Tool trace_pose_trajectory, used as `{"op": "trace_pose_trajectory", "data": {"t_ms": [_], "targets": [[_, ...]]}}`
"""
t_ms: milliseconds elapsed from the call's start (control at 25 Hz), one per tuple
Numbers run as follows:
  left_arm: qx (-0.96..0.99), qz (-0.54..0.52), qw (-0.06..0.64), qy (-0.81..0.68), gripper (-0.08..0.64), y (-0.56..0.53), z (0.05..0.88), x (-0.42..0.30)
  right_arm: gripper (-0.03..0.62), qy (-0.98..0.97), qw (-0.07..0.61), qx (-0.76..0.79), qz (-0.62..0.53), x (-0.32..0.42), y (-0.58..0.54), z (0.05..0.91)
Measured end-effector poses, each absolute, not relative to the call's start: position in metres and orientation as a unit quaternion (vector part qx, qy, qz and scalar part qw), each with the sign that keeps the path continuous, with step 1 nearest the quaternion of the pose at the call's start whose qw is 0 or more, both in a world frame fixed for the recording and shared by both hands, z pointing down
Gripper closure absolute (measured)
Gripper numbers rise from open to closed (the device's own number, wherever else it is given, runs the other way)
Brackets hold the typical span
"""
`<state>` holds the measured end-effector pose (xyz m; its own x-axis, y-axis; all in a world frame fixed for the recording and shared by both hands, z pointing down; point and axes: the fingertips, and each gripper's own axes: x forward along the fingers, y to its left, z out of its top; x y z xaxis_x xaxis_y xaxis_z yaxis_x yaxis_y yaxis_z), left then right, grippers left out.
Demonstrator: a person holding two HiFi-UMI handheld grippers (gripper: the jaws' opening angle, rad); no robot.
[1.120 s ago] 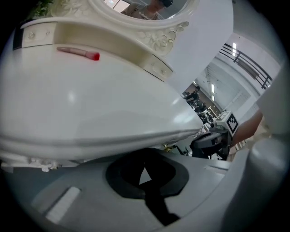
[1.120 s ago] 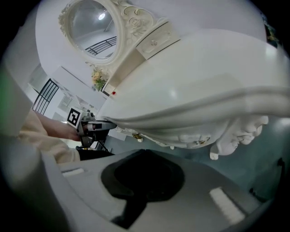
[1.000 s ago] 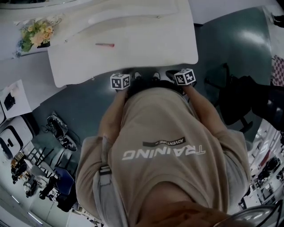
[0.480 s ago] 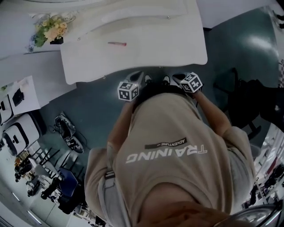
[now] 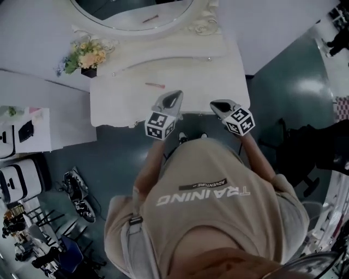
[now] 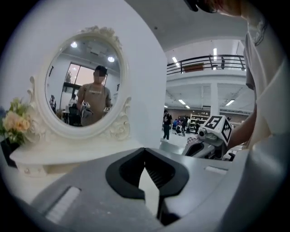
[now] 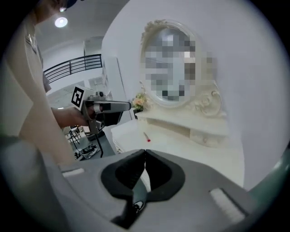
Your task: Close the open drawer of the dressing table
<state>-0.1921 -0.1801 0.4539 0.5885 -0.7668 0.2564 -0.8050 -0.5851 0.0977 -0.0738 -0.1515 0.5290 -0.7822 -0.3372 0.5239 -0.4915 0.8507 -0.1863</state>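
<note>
The white dressing table [image 5: 122, 101] stands ahead of me with its oval mirror [image 5: 131, 11] at the back. No open drawer shows in any view; the small shelf drawer [image 7: 202, 136] looks flush. My left gripper [image 5: 170, 100] hovers over the table's front edge, jaws shut and empty. My right gripper [image 5: 220, 107] hangs level with it to the right, also shut on nothing. A thin pink stick [image 5: 155, 85] lies on the tabletop just beyond the left gripper. In the left gripper view the mirror [image 6: 86, 86] fills the left side and the right gripper [image 6: 213, 135] is seen beside it.
A flower bouquet [image 5: 86, 53] sits on the table's left rear corner. A white cabinet [image 5: 32, 128] stands to the left, with loose gear on the floor [image 5: 76, 188]. A black chair [image 5: 305, 144] is at the right. The person's shoes [image 5: 188, 136] are close under the table front.
Both grippers rose from below the table's front edge to above it. The head view pulled back, so the mirror and the whole tabletop now show.
</note>
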Motion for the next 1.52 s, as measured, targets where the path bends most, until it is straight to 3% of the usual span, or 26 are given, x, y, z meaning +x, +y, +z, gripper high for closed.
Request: {"op": "trace_pose_trajectory", "data": {"t_ms": [240, 680, 880, 1520], "targets": [[0.875, 0.005, 0.004, -0.484, 0.558, -0.208, 0.345, -0.221, 0.588, -0.949, 0.161, 0.266, 0.046, -0.110, -0.214, 0.408], [0.872, -0.037, -0.086, -0.481, 0.558, -0.226, 0.244, -0.234, 0.588, -0.931, 0.030, 0.355, -0.083, -0.107, -0.243, 0.267], [0.863, -0.032, -0.123, -0.488, 0.558, -0.227, 0.234, -0.242, 0.588, -0.925, 0.012, 0.373, -0.070, -0.107, -0.250, 0.269], [0.885, -0.003, -0.052, -0.463, 0.558, -0.259, 0.301, -0.263, 0.588, -0.903, 0.016, 0.428, -0.011, -0.115, -0.275, 0.333]]}}
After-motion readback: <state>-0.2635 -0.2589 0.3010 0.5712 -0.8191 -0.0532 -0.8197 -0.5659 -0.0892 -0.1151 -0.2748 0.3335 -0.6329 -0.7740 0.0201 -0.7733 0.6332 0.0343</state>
